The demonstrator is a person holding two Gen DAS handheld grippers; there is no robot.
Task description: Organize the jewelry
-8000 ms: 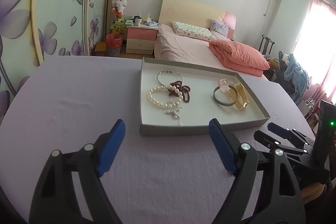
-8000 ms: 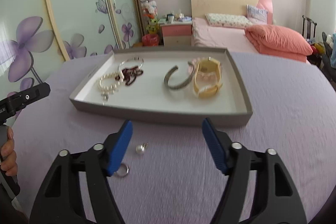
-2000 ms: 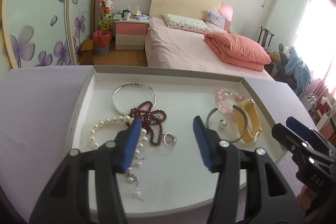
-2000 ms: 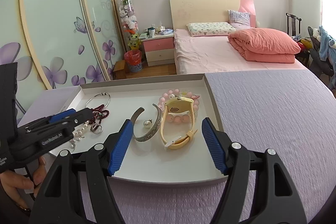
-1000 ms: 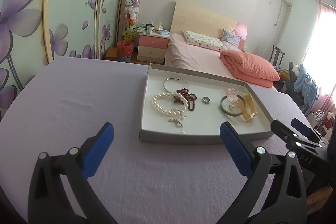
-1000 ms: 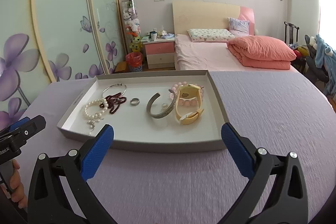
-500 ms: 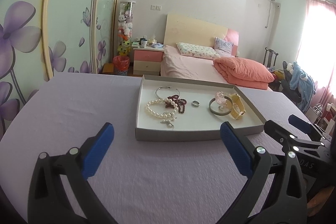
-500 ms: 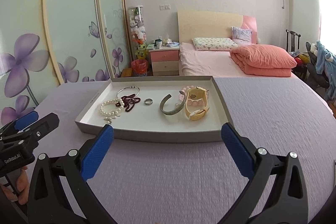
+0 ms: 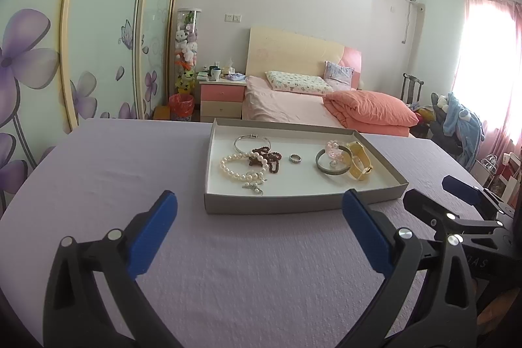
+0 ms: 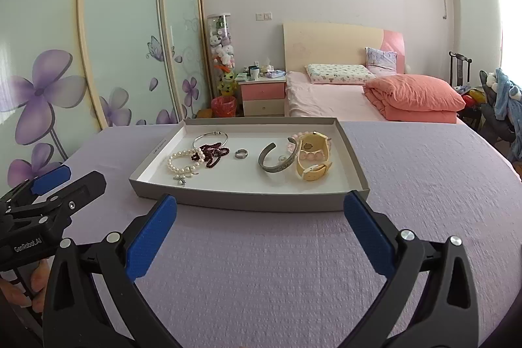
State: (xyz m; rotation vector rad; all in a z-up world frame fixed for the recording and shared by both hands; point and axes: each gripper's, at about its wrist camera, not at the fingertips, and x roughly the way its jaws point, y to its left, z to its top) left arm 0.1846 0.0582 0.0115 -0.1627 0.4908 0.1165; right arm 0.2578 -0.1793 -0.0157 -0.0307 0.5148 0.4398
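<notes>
**Item count, tray contents**

One grey tray (image 10: 248, 201). Inside: one pearl bracelet (image 10: 182, 160), one dark red bead strand (image 10: 212, 154), one thin silver bangle (image 10: 210, 137), one ring (image 10: 241, 154), one silver cuff (image 10: 277, 163), one pink bead bracelet (image 10: 308, 155), one cream watch (image 10: 313, 167), one loose pearl (image 10: 281, 158).

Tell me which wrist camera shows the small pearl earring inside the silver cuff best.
The right wrist view: the pearl earring sits plainly in the open gap of the silver cuff, seen larger and unobstructed. In the left wrist view the earring is smaller, crowded against the pink bead bracelet.
</notes>
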